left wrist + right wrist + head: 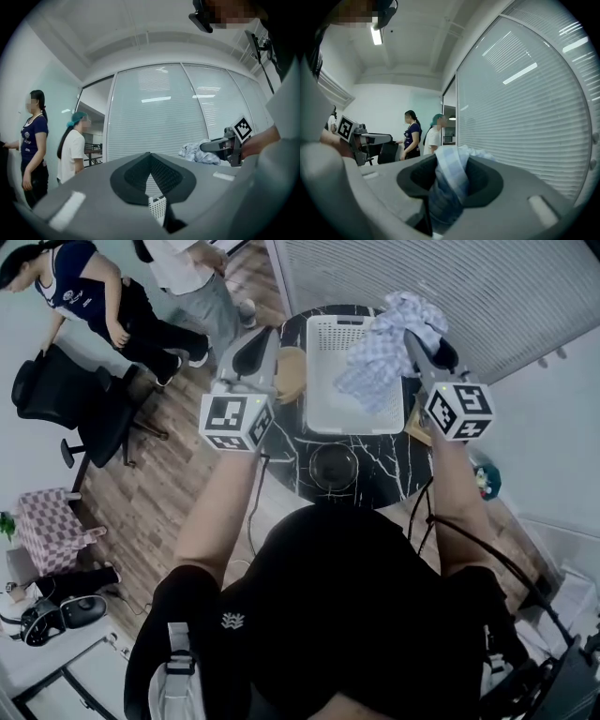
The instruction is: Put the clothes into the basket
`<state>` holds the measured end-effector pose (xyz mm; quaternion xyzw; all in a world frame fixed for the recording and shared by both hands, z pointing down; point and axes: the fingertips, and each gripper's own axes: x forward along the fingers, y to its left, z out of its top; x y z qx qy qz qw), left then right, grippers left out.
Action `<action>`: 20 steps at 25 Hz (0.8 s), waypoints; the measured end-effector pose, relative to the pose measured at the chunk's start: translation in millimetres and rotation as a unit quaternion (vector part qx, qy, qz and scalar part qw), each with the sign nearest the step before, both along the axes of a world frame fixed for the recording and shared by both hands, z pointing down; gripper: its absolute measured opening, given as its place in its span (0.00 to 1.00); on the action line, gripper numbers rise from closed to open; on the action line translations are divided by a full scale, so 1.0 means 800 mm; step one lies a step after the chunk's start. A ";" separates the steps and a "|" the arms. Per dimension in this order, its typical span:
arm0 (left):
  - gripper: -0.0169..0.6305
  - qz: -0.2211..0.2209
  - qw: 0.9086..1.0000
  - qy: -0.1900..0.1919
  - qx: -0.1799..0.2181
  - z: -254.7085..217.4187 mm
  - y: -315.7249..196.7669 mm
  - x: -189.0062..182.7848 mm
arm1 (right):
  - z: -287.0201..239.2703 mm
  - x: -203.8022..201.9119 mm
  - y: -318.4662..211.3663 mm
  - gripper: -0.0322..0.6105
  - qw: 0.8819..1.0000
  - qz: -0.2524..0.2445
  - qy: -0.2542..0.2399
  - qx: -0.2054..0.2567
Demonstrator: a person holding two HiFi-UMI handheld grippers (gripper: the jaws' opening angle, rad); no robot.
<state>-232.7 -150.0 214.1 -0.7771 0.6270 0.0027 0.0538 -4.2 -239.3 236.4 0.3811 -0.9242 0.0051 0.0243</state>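
A white slatted basket (328, 390) stands on a round black marble table (375, 479). My right gripper (419, 334) is shut on a pale blue-and-white checked garment (384, 357), which hangs bunched over the basket's right half. In the right gripper view the cloth (447, 187) fills the gap between the jaws of the right gripper (452, 161). My left gripper (255, 352) is held up at the basket's left edge. Its pads meet at the tip of the left gripper (150, 155) with nothing between them. From there the right gripper (220, 146) and the garment (194, 152) show to the right.
A dark round bowl (334, 465) sits on the table's near side and a tan object (291, 371) lies left of the basket. Two people (94, 296) stand at the back left near a black office chair (75, 399). Window blinds (450, 287) run behind the table.
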 end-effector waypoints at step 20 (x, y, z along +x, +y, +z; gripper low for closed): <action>0.04 -0.004 1.000 0.012 -0.022 0.025 -0.057 -0.033 | 0.061 -0.079 -0.030 0.29 0.999 -0.036 -0.005 -0.024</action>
